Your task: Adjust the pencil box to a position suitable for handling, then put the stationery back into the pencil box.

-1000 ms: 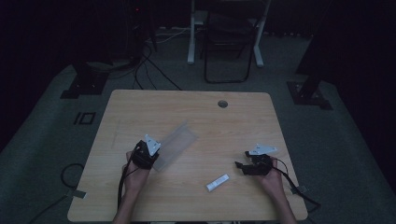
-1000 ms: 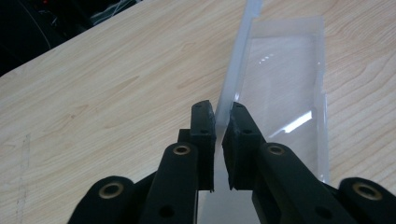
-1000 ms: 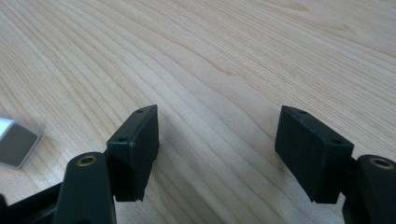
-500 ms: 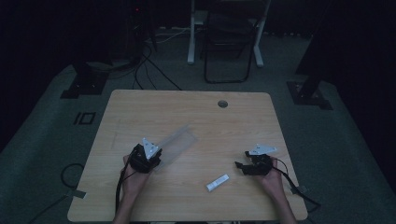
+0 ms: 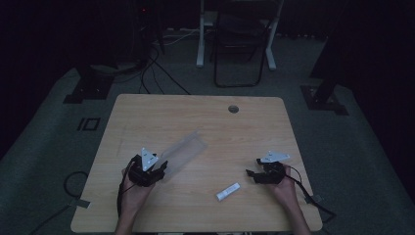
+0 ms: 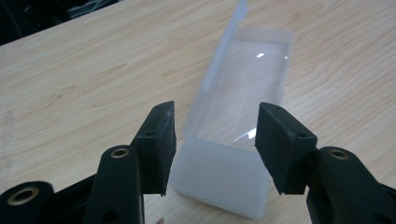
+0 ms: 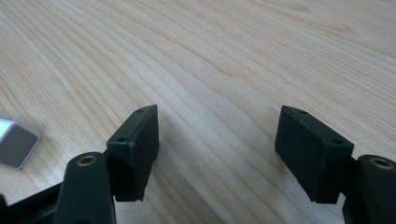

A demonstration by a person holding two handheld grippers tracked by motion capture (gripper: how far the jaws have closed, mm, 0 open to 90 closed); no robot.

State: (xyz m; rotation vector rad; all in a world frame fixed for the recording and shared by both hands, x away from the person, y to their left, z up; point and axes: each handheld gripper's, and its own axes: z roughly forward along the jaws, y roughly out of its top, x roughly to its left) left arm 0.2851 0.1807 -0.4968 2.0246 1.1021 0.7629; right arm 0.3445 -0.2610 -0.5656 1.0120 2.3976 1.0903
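Dim overhead scene, bright close-ups

The high view is dark and murky: only the wooden table (image 5: 205, 122) catches weak light, the room behind is near black. Both gripper views are well lit; a small glare spot sits on the clear plastic case (image 6: 243, 107), and near jaws look slightly soft.

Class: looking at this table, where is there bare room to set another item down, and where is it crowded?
Free: the far half of the table around the cable hole, and the near left corner. Crowded: the near middle, with the clear plastic case and the small white tube.
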